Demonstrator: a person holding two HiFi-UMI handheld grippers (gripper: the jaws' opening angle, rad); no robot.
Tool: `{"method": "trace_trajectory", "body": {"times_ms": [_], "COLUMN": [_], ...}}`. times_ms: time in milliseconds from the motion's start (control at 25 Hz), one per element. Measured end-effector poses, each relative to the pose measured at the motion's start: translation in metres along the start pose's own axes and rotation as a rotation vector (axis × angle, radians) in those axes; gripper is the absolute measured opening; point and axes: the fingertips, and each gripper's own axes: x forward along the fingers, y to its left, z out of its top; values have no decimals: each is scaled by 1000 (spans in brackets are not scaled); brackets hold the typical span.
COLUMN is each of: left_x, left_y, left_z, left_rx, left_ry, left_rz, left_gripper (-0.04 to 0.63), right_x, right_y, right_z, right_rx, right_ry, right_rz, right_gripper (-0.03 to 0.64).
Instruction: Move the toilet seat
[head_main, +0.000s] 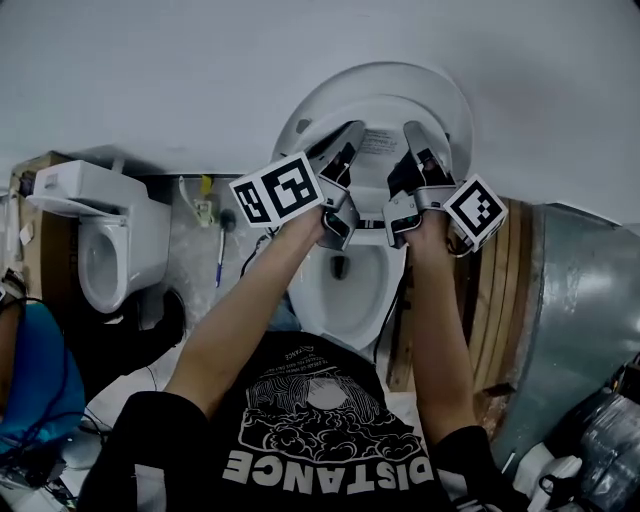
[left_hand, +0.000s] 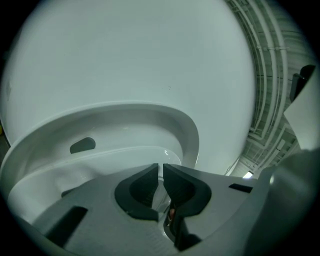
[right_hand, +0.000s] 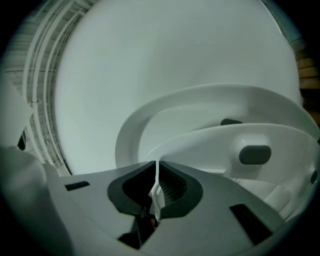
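Your head view is dim and grey. Past the left tongs (left_hand: 161, 171) and right tongs (right_hand: 157, 167) the white toilet seat (right_hand: 200, 97) is evenly lit, without glare; the pads (left_hand: 142, 187) blur up close, and both gripper views bend and blacken at the corners.

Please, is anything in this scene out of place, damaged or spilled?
Nothing looks spilled or broken. The white plastic toilet seat is raised. Only oddity: a second white ceramic toilet stands close by at the left.
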Motion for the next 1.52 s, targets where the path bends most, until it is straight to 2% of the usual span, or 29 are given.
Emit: {"method": "trace_trajectory", "body": {"times_ms": [280,440,560,680,960,1520], "left_x": [1,2,2,0,-24,-89], "left_y": [0,0,1,-1,-24,-80], "left_z": [0,0,1,2,-18,-98], "left_rx": [38,53,70,92,186,474], "left_ry": [22,33,37,34,40,92], "left_rz": [3,2,16,31,60,152], "left_gripper": [40,35,35,35,35,25], "right_x": [2,7,6,4,-30,-130], "right_y": [5,14,15,24,35,63], "right_z": [-1,-3,-2,-5,-28,-76], "right_rx": [12,30,-4,-26,-179,-549], "right_ry": [-11,0,12,26,86,175], "right_rz": [-10,34,11,36,-5,-38], "right_gripper": [31,31,32,32,31,31]}}
